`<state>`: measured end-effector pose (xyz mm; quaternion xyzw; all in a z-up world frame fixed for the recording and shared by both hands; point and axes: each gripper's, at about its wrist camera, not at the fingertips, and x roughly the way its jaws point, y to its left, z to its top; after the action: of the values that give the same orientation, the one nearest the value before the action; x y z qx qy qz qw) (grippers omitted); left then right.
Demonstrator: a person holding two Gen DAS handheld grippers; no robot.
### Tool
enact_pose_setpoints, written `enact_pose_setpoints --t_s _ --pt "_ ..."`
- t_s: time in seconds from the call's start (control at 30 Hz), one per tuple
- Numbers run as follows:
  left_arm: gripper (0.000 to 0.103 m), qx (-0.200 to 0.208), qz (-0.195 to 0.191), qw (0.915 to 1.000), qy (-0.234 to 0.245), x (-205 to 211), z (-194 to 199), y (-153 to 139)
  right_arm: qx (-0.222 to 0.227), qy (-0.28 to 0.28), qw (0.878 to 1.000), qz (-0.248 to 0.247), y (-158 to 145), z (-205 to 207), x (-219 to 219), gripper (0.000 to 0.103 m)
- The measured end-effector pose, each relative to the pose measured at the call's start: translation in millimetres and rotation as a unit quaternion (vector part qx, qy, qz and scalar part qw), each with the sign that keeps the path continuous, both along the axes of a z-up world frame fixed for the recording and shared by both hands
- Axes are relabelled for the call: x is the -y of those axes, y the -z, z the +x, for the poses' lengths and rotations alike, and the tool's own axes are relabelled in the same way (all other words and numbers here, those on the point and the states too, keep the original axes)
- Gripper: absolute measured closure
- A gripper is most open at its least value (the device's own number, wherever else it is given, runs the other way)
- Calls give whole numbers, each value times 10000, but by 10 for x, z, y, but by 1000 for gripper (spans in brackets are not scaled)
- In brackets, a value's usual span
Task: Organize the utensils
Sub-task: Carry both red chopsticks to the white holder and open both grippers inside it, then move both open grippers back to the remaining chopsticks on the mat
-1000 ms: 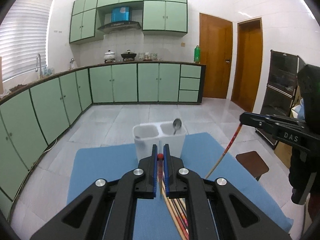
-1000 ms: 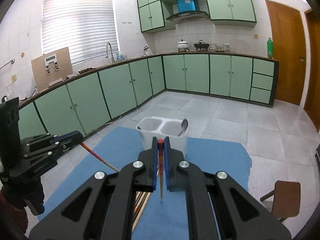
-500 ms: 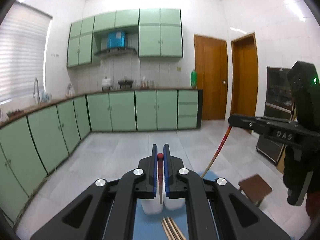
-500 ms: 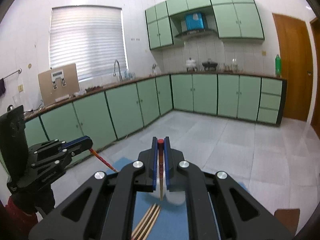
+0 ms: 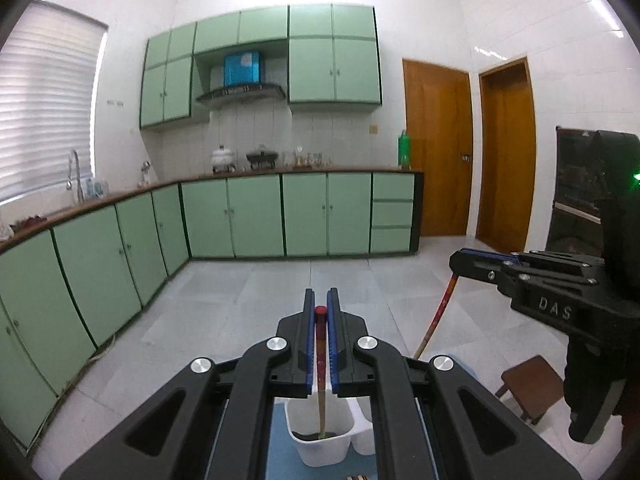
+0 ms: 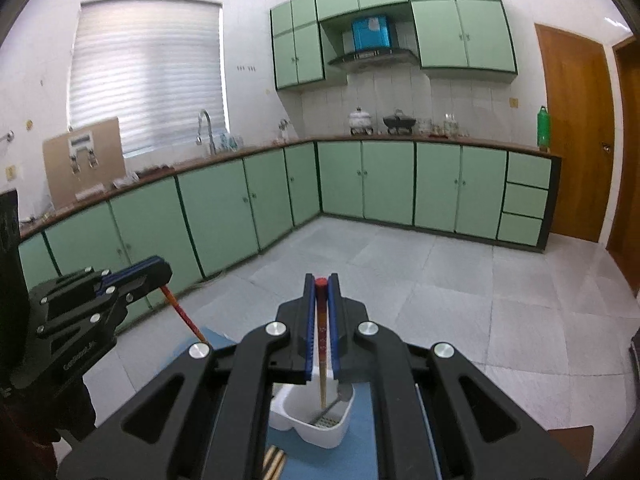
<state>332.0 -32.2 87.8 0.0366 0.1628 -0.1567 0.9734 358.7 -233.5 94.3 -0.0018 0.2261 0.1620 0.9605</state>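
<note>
Each gripper is shut on one red-topped chopstick held upright. In the left wrist view my left gripper [image 5: 320,314] holds its chopstick [image 5: 320,364] with the tip down inside the left compartment of the white two-compartment holder [image 5: 320,446]. In the right wrist view my right gripper [image 6: 321,286] holds its chopstick [image 6: 322,360] with the tip over the right compartment of the holder [image 6: 316,426]. The right gripper [image 5: 460,262] shows at the right of the left view; the left gripper [image 6: 160,270] at the left of the right view.
The holder stands on a blue mat [image 6: 360,432]. Loose chopsticks [image 6: 274,464] lie on the mat in front of it. A brown stool [image 5: 532,386] stands at the right. Green kitchen cabinets [image 5: 256,216] line the far walls.
Both grippers rose and tilted up, so the holder dropped to the bottom of both views. Both chopstick tips now hang at the holder's compartments.
</note>
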Motion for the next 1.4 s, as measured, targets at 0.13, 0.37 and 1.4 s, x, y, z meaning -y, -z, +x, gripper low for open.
enact_pose_setpoints --t_s 0.13,0.37,1.4 --pt "96 -351 79 9994 3 51 189 232 -379 -71 9992 -74 265 111 -87 97" --pt "71 -598 -15 9982 -42 -64 129 390 -413 176 9990 -14 425 -48 -14 61" --pt "30 -2455 337 9672 -558 -395 -1662 2106 -1656 563 9844 -197 2123 -2281 -153 14"
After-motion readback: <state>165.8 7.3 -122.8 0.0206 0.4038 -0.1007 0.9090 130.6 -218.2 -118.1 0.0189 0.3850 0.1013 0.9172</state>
